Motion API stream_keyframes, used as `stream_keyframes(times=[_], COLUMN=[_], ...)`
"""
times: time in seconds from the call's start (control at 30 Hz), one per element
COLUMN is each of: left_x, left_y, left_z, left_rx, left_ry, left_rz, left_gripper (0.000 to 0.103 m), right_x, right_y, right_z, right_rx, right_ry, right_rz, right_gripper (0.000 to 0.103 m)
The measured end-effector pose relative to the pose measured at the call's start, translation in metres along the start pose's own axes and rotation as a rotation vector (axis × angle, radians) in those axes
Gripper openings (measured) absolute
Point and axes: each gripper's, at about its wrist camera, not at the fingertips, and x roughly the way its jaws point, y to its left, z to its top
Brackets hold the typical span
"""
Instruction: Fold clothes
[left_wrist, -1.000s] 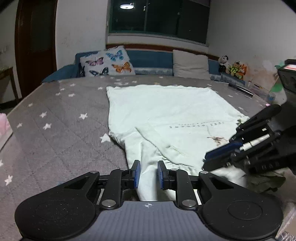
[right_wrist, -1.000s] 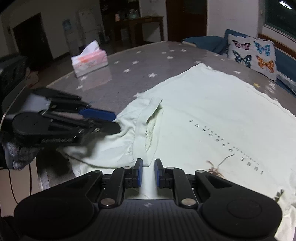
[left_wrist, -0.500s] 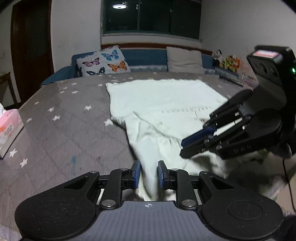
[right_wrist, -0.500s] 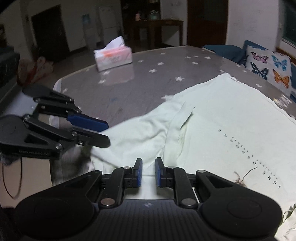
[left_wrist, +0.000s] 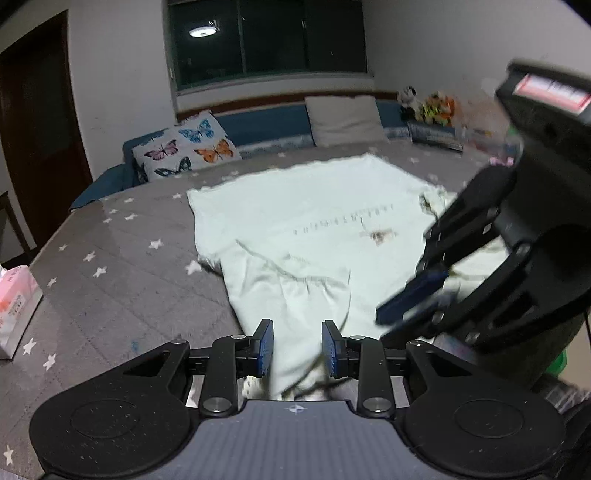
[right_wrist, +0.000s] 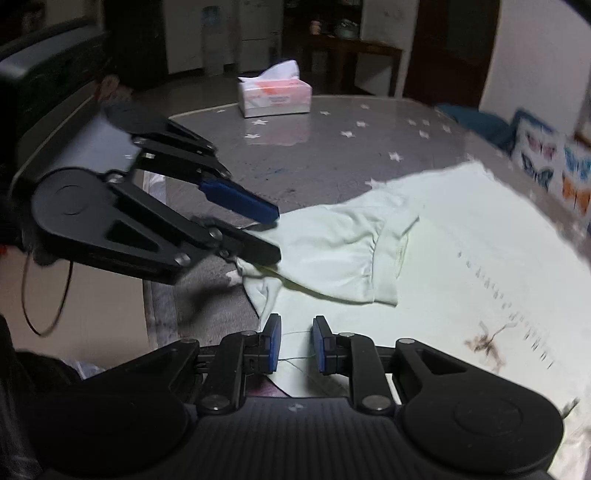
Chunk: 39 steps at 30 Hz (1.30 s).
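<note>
A pale green T-shirt (left_wrist: 314, 206) (right_wrist: 461, 229) lies flat on the grey star-print bed cover (left_wrist: 110, 277) (right_wrist: 314, 155), a line of print across its chest. Its near sleeve (left_wrist: 295, 291) (right_wrist: 343, 251) is folded in and runs toward me. My left gripper (left_wrist: 297, 336) (right_wrist: 277, 236) has its fingers apart, with the sleeve end lying loose between them. My right gripper (right_wrist: 297, 332) (left_wrist: 395, 306) hovers over the shirt's near edge. Its fingers stand a narrow gap apart, with loose threads across the gap and flat cloth below. The two grippers are close together at the bed's near corner.
A pink tissue box (left_wrist: 14, 302) (right_wrist: 275, 94) sits on the cover to the left. A butterfly pillow (left_wrist: 184, 151) (right_wrist: 546, 162), a plain pillow (left_wrist: 343, 114) and plush toys (left_wrist: 432, 105) line the far side. The bed's near edge (right_wrist: 147, 295) drops off just below the left gripper.
Both grippers have risen and drawn back toward the bed's near edge. The gap between the left fingers has widened, and the right gap slightly. The sleeve now stretches toward the left gripper.
</note>
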Motion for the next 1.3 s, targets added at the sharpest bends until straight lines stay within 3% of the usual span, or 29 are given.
stream_keyframes(times=[0.23,0.5,0.77,0.87,0.97,1.3], left_x=[0.000,-0.012,-0.010,-0.010,-0.009,-0.007], left_y=[-0.002,-0.001,-0.003,-0.003,-0.005,-0.024], left_z=[-0.010,-0.006,0.006,0.006,0.004,-0.004], left_rx=[0.034,0.069,0.073,0.087,0.110,0.254], left_ry=[0.022,-0.007,-0.041,-0.037,-0.026,0.000], left_rz=[0.014,0.029,0.017,-0.001,-0.022,-0.104], left_gripper=[0.033,0.033,0.033,0.033,0.033,0.041], right_x=[0.001,0.009,0.011,-0.006,-0.028,-0.082], right_y=[0.009,0.019,0.019,0.009,-0.007,-0.038], right_z=[0.005,0.004,0.003,-0.002,-0.013,-0.076], right_rx=[-0.043,-0.108,-0.083,-0.030,0.038,0.134], right_ry=[-0.029,0.001,-0.005,-0.020,-0.029,0.078], right_rz=[-0.028,-0.013,-0.019,-0.028,-0.066,-0.247], right_gripper=[0.019,0.019,0.019,0.026,0.030,0.042])
